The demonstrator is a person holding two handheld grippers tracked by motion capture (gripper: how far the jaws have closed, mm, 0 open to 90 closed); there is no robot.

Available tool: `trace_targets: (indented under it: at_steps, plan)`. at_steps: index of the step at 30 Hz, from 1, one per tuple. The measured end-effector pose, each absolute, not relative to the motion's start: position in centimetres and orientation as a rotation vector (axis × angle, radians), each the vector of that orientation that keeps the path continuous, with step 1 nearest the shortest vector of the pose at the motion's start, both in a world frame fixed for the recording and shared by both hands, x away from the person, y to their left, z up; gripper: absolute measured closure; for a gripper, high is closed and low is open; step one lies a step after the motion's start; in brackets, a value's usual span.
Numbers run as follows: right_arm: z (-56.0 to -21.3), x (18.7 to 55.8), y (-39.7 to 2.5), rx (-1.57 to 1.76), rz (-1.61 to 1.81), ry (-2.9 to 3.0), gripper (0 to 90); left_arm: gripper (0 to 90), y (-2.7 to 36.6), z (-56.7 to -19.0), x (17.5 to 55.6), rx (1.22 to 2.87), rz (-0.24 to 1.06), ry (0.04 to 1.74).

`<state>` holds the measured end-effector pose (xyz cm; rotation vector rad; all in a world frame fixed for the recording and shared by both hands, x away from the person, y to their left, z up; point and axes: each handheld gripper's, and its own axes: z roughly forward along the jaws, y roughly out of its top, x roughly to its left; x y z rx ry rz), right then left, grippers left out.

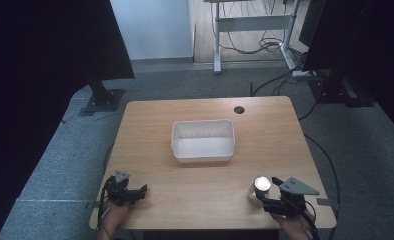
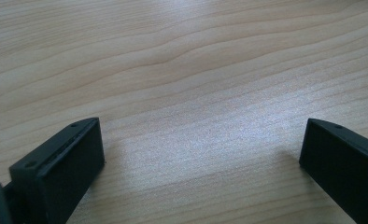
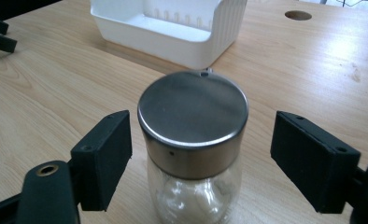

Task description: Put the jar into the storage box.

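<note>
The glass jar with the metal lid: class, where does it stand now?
In the high view the glass jar stands on the table near its front right edge, between the open jaws of the right tool, nearer the person than the white bin.

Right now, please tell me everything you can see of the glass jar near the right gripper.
The glass jar is small, with clear walls and a round brushed-metal lid, shut. Something pale shows inside; I cannot tell what. It stands upright on the wooden table, near the front right edge, in front of the white bin. The right gripper has its jaws open on either side of it, not touching.
</note>
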<state>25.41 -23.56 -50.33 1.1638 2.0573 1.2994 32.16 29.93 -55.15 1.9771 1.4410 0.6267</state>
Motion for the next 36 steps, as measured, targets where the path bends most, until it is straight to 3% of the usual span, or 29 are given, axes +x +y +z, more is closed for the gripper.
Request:
trace_targets:
  at_steps: [15,36]
  plan:
    - [-49.9,26.3,-22.9,1.140,1.323,2.079,37.7,0.0,29.9,-55.1,32.2,1.977,0.626,1.441]
    - [-49.1,26.6,-22.3,1.102,1.318,2.094,39.0,0.0,29.9,-55.1,32.2,1.977,0.627,1.441]
